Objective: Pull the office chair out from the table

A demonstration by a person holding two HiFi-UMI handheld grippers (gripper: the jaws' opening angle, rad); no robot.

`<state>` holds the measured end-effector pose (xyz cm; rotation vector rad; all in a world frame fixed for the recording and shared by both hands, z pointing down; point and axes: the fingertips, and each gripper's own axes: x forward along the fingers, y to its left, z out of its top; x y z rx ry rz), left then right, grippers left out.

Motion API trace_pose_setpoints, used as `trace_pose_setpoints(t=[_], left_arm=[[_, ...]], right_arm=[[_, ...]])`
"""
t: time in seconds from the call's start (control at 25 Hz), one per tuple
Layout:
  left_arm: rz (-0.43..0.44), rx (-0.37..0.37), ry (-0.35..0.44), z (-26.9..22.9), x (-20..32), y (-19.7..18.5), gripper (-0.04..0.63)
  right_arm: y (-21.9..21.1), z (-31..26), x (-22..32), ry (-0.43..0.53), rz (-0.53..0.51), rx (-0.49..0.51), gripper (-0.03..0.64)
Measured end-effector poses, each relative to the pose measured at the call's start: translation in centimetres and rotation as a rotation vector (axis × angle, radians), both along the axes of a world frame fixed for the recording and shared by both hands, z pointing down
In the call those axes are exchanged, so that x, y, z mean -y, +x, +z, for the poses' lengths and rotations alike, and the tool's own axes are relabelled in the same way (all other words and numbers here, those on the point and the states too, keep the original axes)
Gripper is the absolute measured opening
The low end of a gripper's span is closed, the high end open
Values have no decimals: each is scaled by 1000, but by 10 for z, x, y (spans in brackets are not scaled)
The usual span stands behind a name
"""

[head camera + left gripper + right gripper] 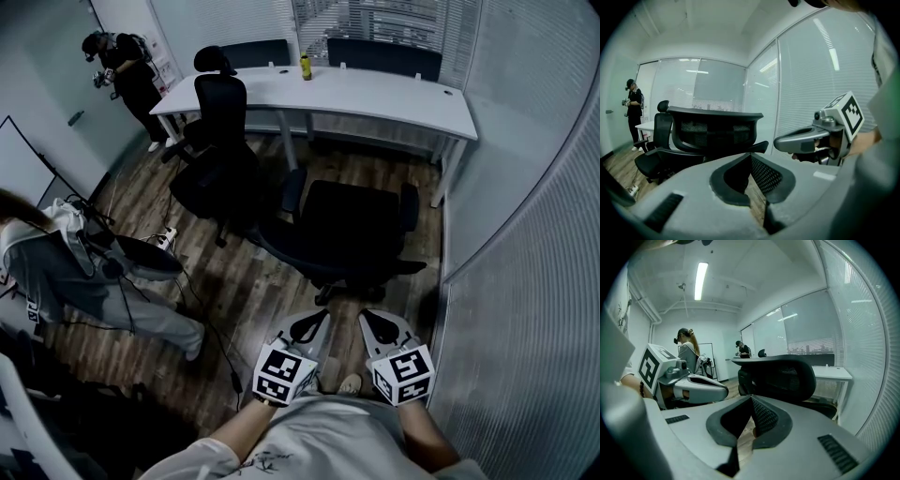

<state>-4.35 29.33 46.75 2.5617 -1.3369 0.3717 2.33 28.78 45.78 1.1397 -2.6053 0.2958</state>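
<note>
Nearest, at the bottom edge of the head view: pale shirt (319, 441) and bare forearms (242, 427), each behind a marker cube (281, 373). Just ahead, left gripper (315, 323) and right gripper (373, 322) side by side, near each other but apart, tilted a little down toward the floor. Left gripper clenched, its mesh-patterned pads (761, 174) pressed together at the tips, nothing between them. Same for the right gripper: jaws together, empty. Past the tips, a strip of dark wood-plank floor (253, 281), then the black office chair (352, 230), mesh backrest turned toward the grippers, an armrest on either side, touched by neither gripper. Clear of the white table (394, 98), with bare floor showing between the seat and the tabletop edge. Off to the left, a person in grey (56, 267) beside trailing cables and a white power strip (165, 238) lying on the planks. Farther back, a second office chair (220, 117), black with a headrest, close against the table's left end. Upright on the tabletop near its far edge, a yellow bottle (306, 67). In the far left corner, a person in black (127, 70), standing, hands raised to chest height. Along the right side, a ribbed glass wall (525, 234) running back to the table's right end.
</note>
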Motion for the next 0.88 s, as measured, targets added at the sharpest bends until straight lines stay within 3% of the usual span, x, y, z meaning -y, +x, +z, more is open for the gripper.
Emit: trace_pose_setpoints(t=[0.88], left_arm=[[10,7,-4,4,-8,-20,11]], right_arm=[[-20,-1,-5,2,-11,-9,6]])
